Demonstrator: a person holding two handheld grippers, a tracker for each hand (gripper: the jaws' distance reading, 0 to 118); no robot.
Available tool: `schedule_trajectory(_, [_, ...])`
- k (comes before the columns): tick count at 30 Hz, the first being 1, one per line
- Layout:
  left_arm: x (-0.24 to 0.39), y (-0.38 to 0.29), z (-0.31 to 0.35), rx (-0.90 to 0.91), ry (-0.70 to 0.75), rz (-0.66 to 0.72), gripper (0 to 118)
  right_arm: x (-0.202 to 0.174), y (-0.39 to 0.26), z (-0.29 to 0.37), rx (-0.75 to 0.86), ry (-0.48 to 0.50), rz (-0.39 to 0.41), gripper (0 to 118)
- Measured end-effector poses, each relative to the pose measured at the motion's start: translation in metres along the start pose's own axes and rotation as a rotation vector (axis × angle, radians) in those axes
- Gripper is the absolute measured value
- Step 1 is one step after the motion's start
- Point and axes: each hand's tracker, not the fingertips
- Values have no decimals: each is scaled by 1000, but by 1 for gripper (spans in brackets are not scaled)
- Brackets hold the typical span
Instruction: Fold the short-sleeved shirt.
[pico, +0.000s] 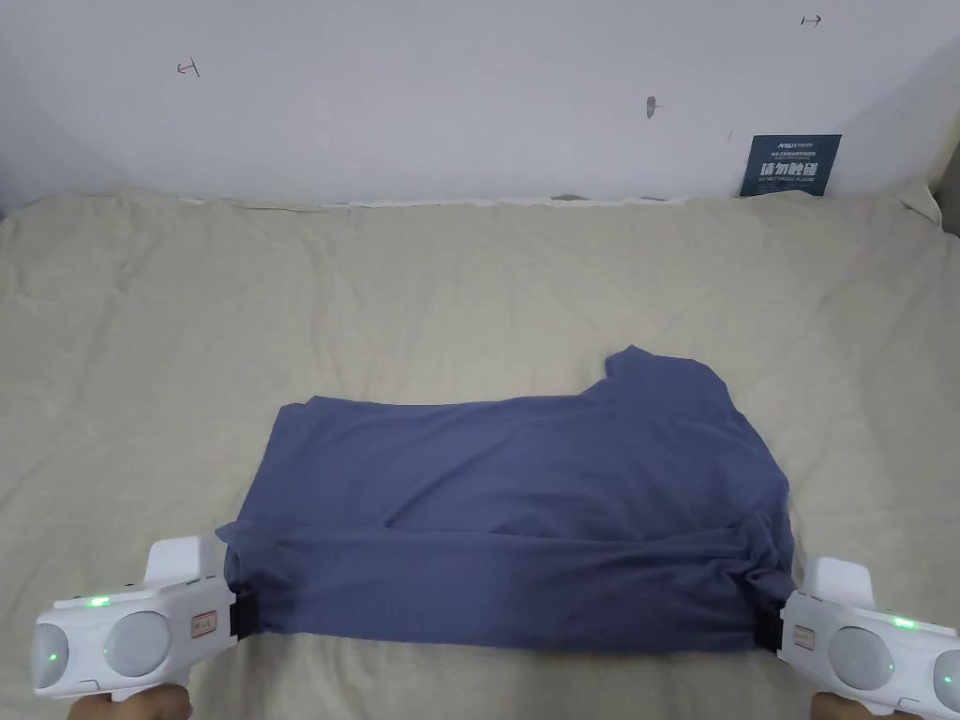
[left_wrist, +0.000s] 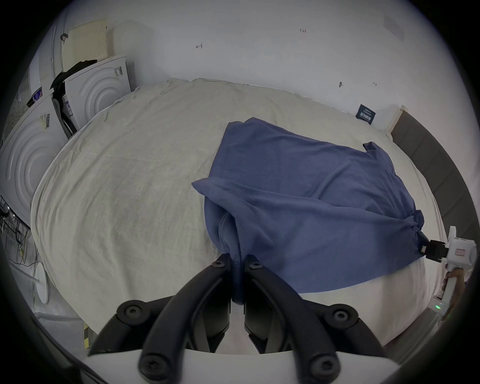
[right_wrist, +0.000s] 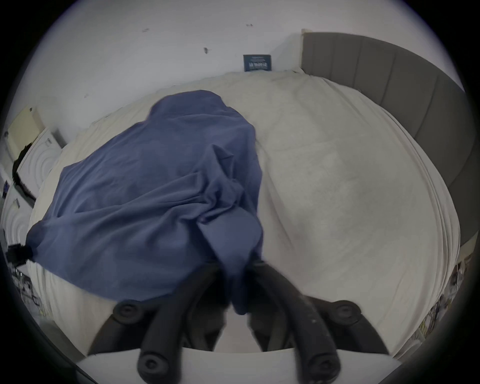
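Both hand-held grippers, left (pico: 246, 614) and right (pico: 767, 630), apparently clamped on blue shirt (pico: 525, 506) over bedsheet (pico: 469, 291).

We see a blue soft matt knit-cloth shirt (pico: 525, 497), creased where our grippers pinch it. Under it, a beige wrinkled matt cloth bedsheet (pico: 450, 300). White smooth plastic left gripper (pico: 246, 617) and right gripper (pico: 769, 633); their jaws are black matt plastic.

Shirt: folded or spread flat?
Partly folded: the shirt has its near edge doubled over, pinched by the left gripper and right gripper.
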Motion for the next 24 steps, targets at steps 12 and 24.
schedule_trajectory(12, [-19,-44,37,-50,-3,61,9,19,-54,89,58,-15,35,14])
schedule_trajectory(24, [-20,-102,23,-168,67,61,13,30,-108,81,-36,-10,-44,15])
